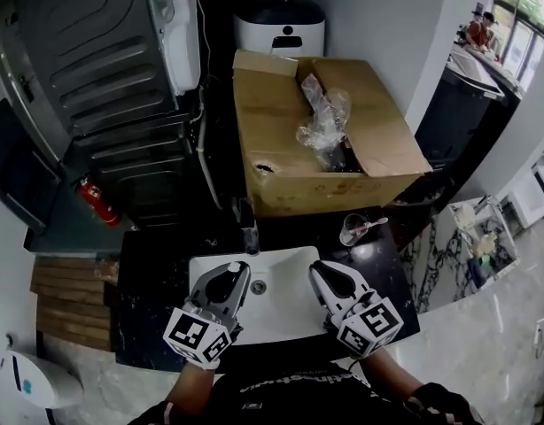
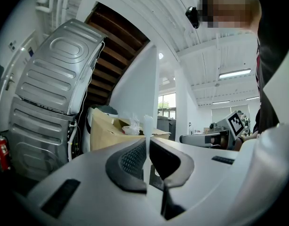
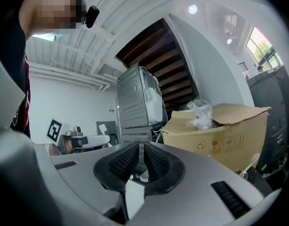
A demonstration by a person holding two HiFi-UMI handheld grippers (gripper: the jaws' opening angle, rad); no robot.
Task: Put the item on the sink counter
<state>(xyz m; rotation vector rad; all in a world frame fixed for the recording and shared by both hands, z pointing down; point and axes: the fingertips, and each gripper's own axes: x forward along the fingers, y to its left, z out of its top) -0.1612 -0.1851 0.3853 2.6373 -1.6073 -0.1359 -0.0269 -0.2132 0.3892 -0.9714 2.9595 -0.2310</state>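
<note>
Both grippers hover side by side over the white sink basin (image 1: pixel 285 312) set in the dark counter (image 1: pixel 157 282). My left gripper (image 1: pixel 239 268) (image 2: pixel 148 147) has its pads almost together. A thin pale upright strip (image 2: pixel 147 126) lines up with the slit between them. I cannot tell if it is the tap (image 1: pixel 250 230) behind or something pinched. My right gripper (image 1: pixel 318 268) (image 3: pixel 140 149) is shut with nothing in it. A crumpled clear plastic bundle (image 1: pixel 323 120) (image 3: pixel 201 113) sticks out of the open cardboard box (image 1: pixel 281 140). A glass with a spoon (image 1: pixel 353 228) stands on the counter's right.
The big cardboard box (image 2: pixel 104 131) (image 3: pixel 220 135) fills the counter behind the sink. A grey washer stack (image 1: pixel 104 60) and a red fire extinguisher (image 1: pixel 97 200) are at the left. A white appliance (image 1: pixel 281 25) is behind the box, and a marble shelf (image 1: pixel 471 242) lies at the right.
</note>
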